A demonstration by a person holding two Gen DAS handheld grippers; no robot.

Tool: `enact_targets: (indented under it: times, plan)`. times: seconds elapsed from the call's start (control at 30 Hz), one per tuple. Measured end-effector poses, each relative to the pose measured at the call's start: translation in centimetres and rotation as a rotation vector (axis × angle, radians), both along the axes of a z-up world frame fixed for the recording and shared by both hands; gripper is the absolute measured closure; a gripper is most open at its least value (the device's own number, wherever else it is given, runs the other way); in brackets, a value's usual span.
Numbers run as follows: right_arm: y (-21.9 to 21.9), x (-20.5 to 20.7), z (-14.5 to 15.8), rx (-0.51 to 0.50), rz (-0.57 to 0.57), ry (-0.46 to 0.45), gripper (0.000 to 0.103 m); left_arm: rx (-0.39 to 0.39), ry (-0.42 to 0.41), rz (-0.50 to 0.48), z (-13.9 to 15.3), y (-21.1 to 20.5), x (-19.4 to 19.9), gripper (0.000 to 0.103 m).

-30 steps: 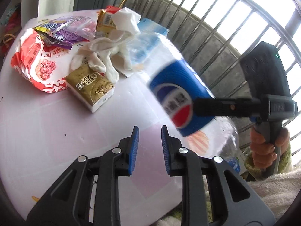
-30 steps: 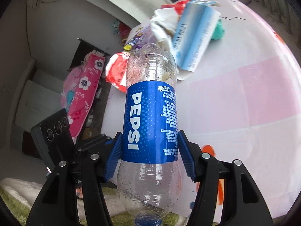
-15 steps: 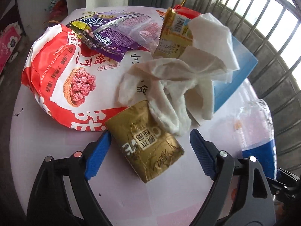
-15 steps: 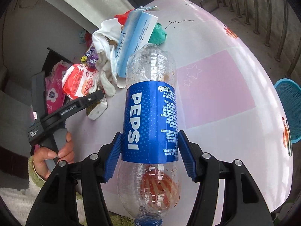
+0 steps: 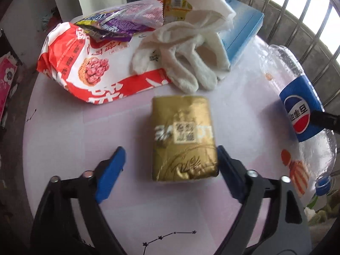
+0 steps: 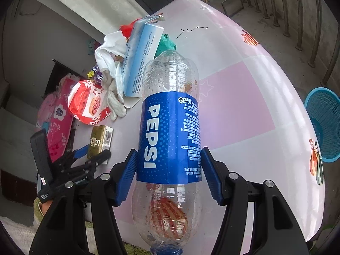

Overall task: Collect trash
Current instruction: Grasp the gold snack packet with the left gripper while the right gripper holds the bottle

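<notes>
Bottle (image 6: 170,136) clamped at its label by right gripper (image 6: 170,176). Left gripper (image 5: 170,165) spread wide around gold pack (image 5: 183,138) on table (image 5: 63,148).

Counted on the tabletop (image 5: 63,140): one gold packet (image 5: 183,136), one red-and-white snack bag (image 5: 85,72), one purple wrapper (image 5: 119,24), one yellow wrapper (image 5: 175,5), one blue carton (image 5: 244,31), one white cloth bundle (image 5: 191,48). One Pepsi bottle (image 6: 170,136); one blue basket (image 6: 324,123).

left gripper (image 5: 169,159) spread wide around the gold packet (image 5: 183,137), Pepsi bottle (image 5: 301,110) off to the right, white gloves (image 5: 187,63) behind
</notes>
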State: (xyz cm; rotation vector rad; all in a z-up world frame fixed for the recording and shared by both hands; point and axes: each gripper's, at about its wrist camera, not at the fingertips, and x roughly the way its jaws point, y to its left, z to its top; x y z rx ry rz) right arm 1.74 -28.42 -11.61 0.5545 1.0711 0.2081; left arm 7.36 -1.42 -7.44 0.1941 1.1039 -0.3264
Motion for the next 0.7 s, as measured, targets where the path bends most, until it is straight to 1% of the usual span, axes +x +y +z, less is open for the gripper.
enact_targets:
  times: [0.03, 0.07, 0.27, 0.43, 0.5, 0.57, 0.6, 0.67, 0.7]
  plan:
    - [0.0, 0.0, 0.0, -0.004, 0.004, -0.002, 0.043, 0.005, -0.011, 0.013, -0.2, 0.3, -0.2, 0.008]
    - [0.0, 0.0, 0.0, -0.007, 0.008, -0.003, 0.042, 0.001, -0.027, 0.031, -0.2, 0.6, -0.4, 0.007]
    - [1.0, 0.7, -0.9, -0.023, 0.026, 0.038, 0.036, -0.001, -0.043, 0.043, -0.1, 0.9, -0.5, 0.007]
    - [0.9, 0.7, -1.1, -0.014, 0.017, 0.022, 0.036, 0.005, -0.053, 0.052, 0.0, 1.1, -1.1, 0.007]
    - [0.7, 0.7, -1.2, 0.006, 0.013, 0.011, 0.036, 0.012, -0.054, 0.044, -0.1, 0.4, -0.5, 0.007]
    - [0.3, 0.5, -1.3, 0.031, 0.011, 0.004, 0.045, 0.031, -0.04, 0.042, 0.2, 0.2, -0.4, 0.008]
    - [0.1, 0.5, -1.3, 0.054, 0.014, 0.002, 0.045, 0.019, -0.043, 0.041, 0.3, 0.2, -0.3, 0.008]
    - [-0.4, 0.2, -1.5, 0.078, 0.007, -0.004, 0.045, -0.03, -0.049, 0.023, 0.9, 0.0, -0.5, 0.009]
    - [-0.6, 0.1, -1.6, 0.085, 0.007, -0.01, 0.045, -0.034, -0.052, 0.012, 1.0, -0.3, -0.4, 0.009]
